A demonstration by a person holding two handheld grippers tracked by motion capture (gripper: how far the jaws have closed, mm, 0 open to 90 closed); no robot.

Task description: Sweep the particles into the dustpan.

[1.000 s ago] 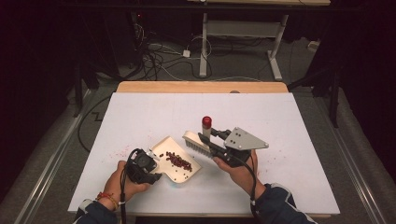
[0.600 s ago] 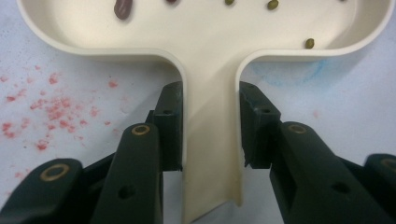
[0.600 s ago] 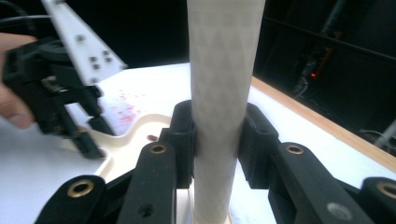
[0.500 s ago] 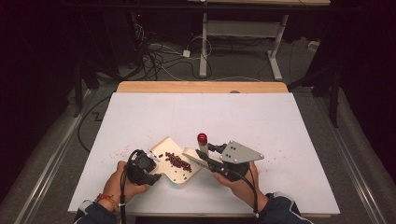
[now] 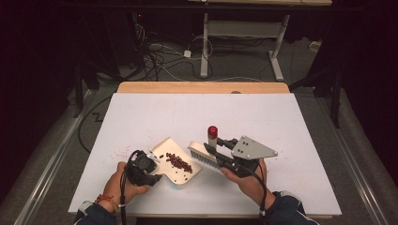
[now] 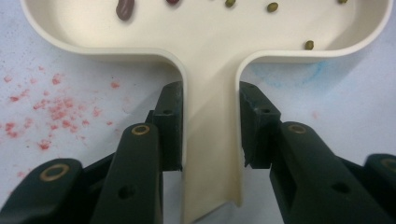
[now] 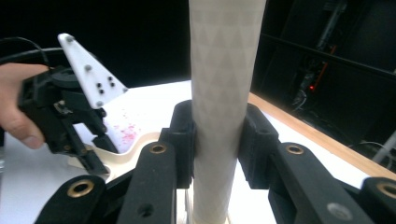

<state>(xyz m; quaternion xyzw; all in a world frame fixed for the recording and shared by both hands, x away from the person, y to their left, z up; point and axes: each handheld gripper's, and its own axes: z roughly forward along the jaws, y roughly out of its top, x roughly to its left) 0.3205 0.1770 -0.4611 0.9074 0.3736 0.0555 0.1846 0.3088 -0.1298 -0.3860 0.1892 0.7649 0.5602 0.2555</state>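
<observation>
- My left gripper [image 5: 149, 169] is clamped on the flat handle of the cream dustpan [image 5: 180, 174]; in the left gripper view its black pads [image 6: 170, 126] press both sides of that handle, with the pan's bowl spreading out just past them
- The dustpan lies flat on the white table [image 5: 281, 126], near its front edge and a little left of centre; dark red beans [image 5: 177, 161] sit in a loose heap inside the pan, and the left gripper view also shows a few small green ones [image 6: 272, 7] in there
- My right gripper [image 5: 212, 151] is closed around the pale handle of the brush [image 5: 204, 153]; in the right gripper view that handle [image 7: 223, 93] rises upright between the pads, held tight on both sides
- The brush's bristle head rests at the dustpan's right edge, touching it; its handle stands up and ends in a red tip [image 5: 212, 131]
- Fine reddish crumbs [image 5: 123, 151] speckle the table just left of the pan
</observation>
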